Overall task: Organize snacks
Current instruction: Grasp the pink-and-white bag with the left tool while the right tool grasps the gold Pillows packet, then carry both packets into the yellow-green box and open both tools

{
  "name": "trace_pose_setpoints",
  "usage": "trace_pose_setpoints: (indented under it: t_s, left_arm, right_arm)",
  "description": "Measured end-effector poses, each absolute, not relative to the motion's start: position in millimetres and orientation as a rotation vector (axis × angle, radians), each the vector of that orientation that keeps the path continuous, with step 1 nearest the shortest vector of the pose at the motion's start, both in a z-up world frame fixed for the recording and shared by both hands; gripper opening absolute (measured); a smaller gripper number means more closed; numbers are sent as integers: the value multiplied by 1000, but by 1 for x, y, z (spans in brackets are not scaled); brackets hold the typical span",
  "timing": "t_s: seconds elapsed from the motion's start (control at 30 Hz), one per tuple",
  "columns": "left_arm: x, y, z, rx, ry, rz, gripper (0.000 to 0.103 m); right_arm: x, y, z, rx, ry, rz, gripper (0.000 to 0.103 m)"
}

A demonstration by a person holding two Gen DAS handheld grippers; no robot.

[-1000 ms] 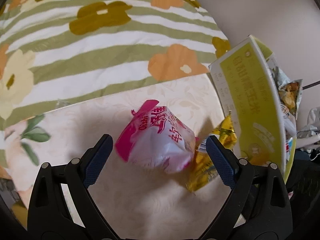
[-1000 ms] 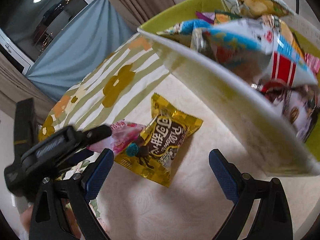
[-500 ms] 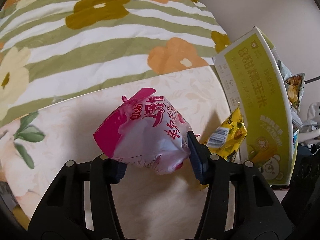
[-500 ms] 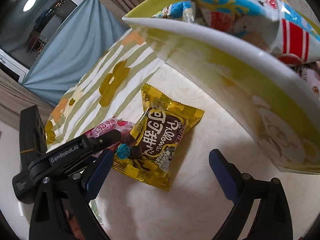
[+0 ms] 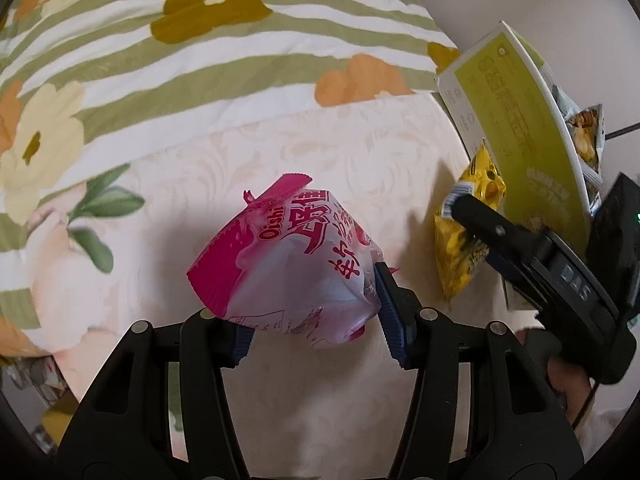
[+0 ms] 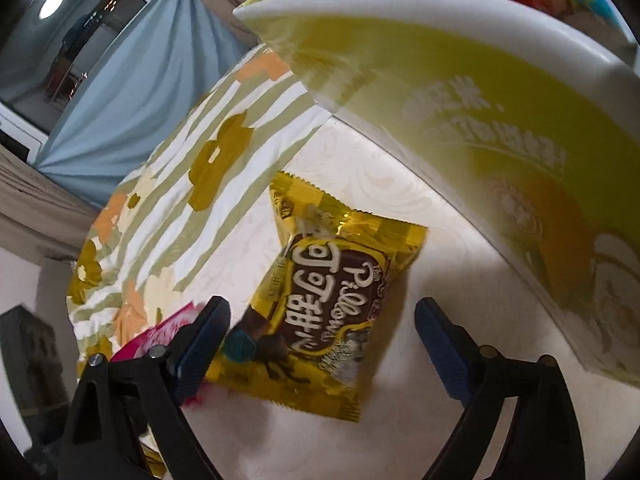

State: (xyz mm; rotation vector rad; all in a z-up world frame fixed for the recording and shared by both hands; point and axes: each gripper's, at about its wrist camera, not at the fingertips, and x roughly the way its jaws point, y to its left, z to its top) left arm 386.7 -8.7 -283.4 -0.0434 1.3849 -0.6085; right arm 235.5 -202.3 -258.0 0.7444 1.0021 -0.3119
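Two snack packets are out on the cream bedcover [image 5: 336, 148], beside a green-and-white striped quilt with flowers [image 5: 224, 52]. Much is cut off or unclear: the right wrist view is blurred, the print on the box wall there cannot be read, and only a sliver of the pink packet [image 6: 160, 332] shows behind the near finger. In the left wrist view the yellow packet [image 5: 468, 248] is partly covered by the right gripper's [image 5: 532, 252] black finger, and a hand [image 5: 568, 376] shows dimly below that tool.

Left gripper [image 5: 316, 328]: clamped on the pink packet [image 5: 292, 272], pads pressing its lower sides, the bag puffed between them.

Right gripper [image 6: 320, 340]: jaws apart and just now narrowing, one finger on each side of the yellow packet [image 6: 332, 300], which lies flat on the cover; the right pad stands clear of it, while contact at the left pad cannot be made out.

Yellow-green box [image 6: 480, 128] stands just beyond the yellow packet, against the quilt's edge. Several snack bags [image 5: 584, 136] rise above its rim; their number and kinds cannot be told.
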Motion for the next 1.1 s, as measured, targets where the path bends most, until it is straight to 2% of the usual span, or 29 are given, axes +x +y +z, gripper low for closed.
trace_pose_setpoints:
  t_s: [0.23,0.3,0.43,0.6,1.1]
  left_arm:
    - [389,-2,-289,-178,1416,-565,51]
    - [391,-1,-292,-216,1419,-557,51]
    - [392,5,-296,-298,1411,-528,51]
    - [389,8,-293,-318,1379,-525,42]
    - [371,20,-250,-312,1264,-590,34]
  right_arm:
    - [250,-196,-266,697,1047,-273,69]
    - [251,-194,-268,675,1059,-268,61]
    - [252,-189,-268,620,1068,-259,58]
    - [249,-185,-267,590,1078,-232,50]
    - [233,-168,-212,465,976,-149,47]
